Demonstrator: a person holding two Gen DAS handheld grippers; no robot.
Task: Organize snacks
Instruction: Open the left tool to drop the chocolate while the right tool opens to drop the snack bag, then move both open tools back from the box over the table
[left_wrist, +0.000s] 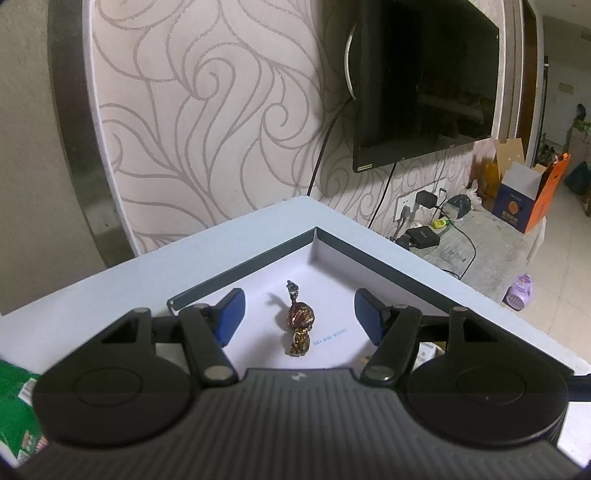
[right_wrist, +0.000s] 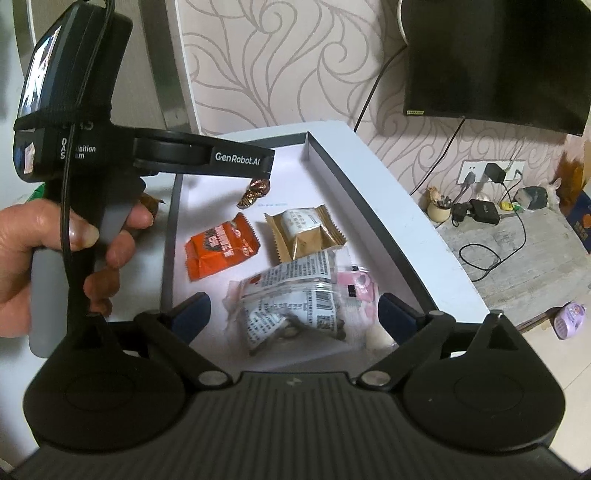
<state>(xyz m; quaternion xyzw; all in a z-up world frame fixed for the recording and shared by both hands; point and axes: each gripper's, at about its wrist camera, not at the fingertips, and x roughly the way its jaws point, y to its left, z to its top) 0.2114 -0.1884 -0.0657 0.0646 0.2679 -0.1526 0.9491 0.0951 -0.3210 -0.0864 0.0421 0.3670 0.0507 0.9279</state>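
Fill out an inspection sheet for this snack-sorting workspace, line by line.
Surface: white table carrying a shallow dark-rimmed box tray.
Job's things: in the tray, a foil-wrapped candy, orange packet, tan packet, clear printed bag, pink packet.
Clutter: green packet on the table outside the tray.
Grippers: left gripper open, candy lying free between its pads; right gripper open over the clear bag, pads not pressing it.
Cables: cords run from a wall socket to small black boxes on the low shelf.
Surroundings: patterned wall, wall-mounted TV, cardboard boxes, purple object on the floor.
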